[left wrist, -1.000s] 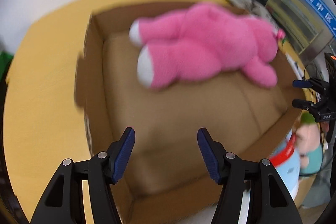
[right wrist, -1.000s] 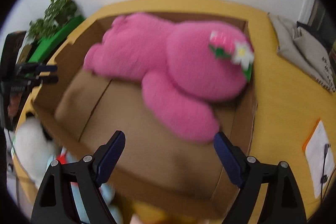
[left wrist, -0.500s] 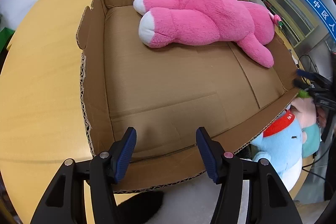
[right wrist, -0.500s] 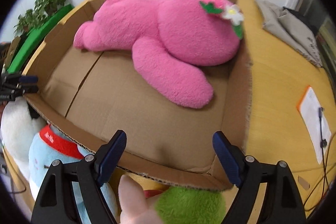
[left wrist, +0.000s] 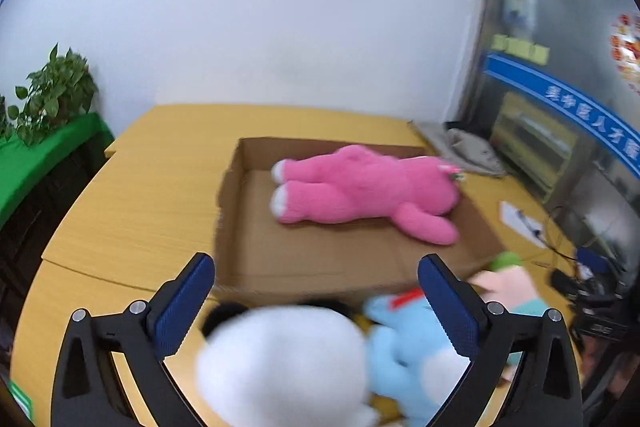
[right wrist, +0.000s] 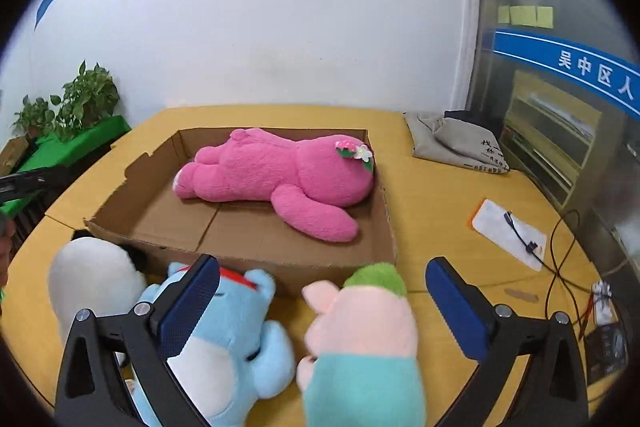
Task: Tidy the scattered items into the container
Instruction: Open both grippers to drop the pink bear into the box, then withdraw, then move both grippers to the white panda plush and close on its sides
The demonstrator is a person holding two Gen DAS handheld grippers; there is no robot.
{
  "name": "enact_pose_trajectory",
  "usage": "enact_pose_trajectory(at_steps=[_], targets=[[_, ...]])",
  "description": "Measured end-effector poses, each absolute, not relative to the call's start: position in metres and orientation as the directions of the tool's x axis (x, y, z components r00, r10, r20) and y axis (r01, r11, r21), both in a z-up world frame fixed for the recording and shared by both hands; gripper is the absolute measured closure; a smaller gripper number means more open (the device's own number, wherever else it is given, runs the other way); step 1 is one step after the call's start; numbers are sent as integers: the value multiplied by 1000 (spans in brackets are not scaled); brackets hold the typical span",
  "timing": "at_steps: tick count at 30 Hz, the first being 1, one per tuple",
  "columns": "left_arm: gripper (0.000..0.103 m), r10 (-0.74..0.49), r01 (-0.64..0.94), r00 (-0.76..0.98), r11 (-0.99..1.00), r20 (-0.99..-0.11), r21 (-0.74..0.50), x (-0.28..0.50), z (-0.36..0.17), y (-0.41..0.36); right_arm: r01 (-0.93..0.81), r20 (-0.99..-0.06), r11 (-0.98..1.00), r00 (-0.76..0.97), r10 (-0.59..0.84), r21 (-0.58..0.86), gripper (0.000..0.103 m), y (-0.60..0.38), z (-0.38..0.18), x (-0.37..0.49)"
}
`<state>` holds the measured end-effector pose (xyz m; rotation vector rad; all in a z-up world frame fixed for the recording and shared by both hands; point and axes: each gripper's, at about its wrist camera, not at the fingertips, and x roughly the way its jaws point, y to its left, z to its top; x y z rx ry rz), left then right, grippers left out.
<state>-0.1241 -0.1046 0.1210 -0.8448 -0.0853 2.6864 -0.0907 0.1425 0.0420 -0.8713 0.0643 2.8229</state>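
A shallow cardboard box (right wrist: 248,259) (left wrist: 304,283) lies on the yellow table with a pink plush toy (right wrist: 280,175) (left wrist: 360,187) lying inside at its far side. In front of the box lie a white plush (right wrist: 92,287) (left wrist: 288,363), a light blue plush (right wrist: 236,339) (left wrist: 404,343) and a pink-faced plush with green hair (right wrist: 360,331) (left wrist: 508,283). My left gripper (left wrist: 316,307) is open above the white and blue plush. My right gripper (right wrist: 324,307) is open above the blue and pink-faced plush. Neither holds anything.
A grey cloth bag (right wrist: 452,143) lies at the back right of the table. A white paper with a cable (right wrist: 508,231) lies on the right. Potted plants on a green cover (right wrist: 68,115) stand at the left. A white wall rises behind.
Both grippers have pulled back and up from over the box to above the loose plush toys in front of it. Both jaws have opened wider.
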Motion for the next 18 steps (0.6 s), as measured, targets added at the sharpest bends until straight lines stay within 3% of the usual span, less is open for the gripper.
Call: enact_pose_trajectory(at_steps=[10,18], targets=[[0,304,-323,-796,-945,-523,-58,-41,97,-63,-150,-509,-988,-848,145,-32,0,106,47,-42],[0,333,-304,-799,-942,-501,-142,-23,92,-68,-140,-516,-990,-846,133,-26,0,102,42,-30]])
